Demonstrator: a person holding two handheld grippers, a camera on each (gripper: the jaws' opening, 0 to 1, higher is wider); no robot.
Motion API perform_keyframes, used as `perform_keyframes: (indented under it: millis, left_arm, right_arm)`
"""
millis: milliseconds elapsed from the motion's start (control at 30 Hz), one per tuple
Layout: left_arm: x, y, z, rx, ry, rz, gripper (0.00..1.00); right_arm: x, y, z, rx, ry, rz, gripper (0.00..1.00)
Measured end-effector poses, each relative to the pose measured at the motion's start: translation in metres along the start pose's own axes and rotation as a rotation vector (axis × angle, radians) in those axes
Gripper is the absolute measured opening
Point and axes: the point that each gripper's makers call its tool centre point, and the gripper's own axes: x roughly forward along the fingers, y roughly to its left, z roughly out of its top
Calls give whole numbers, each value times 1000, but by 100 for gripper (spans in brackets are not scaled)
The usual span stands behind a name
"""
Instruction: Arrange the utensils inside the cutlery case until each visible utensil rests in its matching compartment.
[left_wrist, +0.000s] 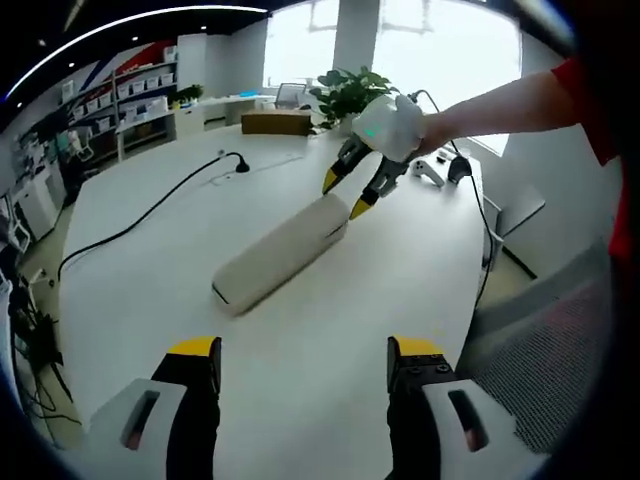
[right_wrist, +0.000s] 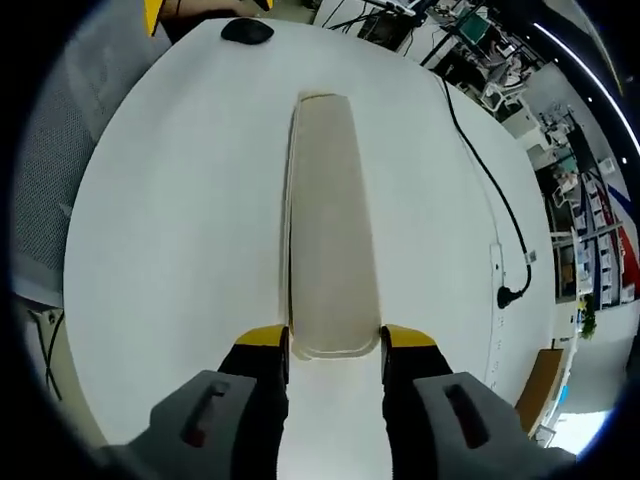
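Note:
The cutlery case (left_wrist: 280, 250) is a long beige box with its lid shut, lying on the white table (left_wrist: 330, 330); no utensils show. My right gripper (left_wrist: 345, 195) sits at the case's far end, held by a person's arm in a red sleeve. In the right gripper view the case (right_wrist: 332, 220) runs straight away from me, and my right gripper (right_wrist: 336, 338) has its yellow-tipped jaws pressed against both sides of the near end. My left gripper (left_wrist: 305, 350) hangs open over bare table, well short of the case.
A black cable (left_wrist: 150, 210) snakes across the table's left side to a plug (right_wrist: 510, 295). A dark rounded object (right_wrist: 247, 30) lies beyond the case. A plant (left_wrist: 350, 90) and a cardboard box (left_wrist: 275, 122) stand at the back. A grey mesh chair (left_wrist: 540, 340) is at the right.

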Motion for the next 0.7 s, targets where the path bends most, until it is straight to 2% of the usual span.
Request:
perform_keyframes:
  millis: [33, 300, 433, 467, 600, 700]
  left_arm:
    - [0, -1, -1, -4, 1, -3, 70]
    - [2, 5, -7, -23, 17, -3, 70]
    - [7, 6, -8, -19, 23, -6, 70]
    - [9, 7, -8, -18, 27, -9, 70]
    - [18, 13, -8, -18, 39, -9, 70]
    - [22, 17, -2, -72, 0, -5, 70]
  right_arm:
    - [0, 0, -1, -23, 9, 0, 35]
    - [4, -4, -5, -20, 32, 33, 34]
    - [6, 4, -6, 14, 7, 121, 33]
    - [6, 11, -6, 48, 1, 179, 33]
    - [7, 17, -3, 117, -47, 253, 33]
    - [9, 15, -7, 122, -43, 264, 33]
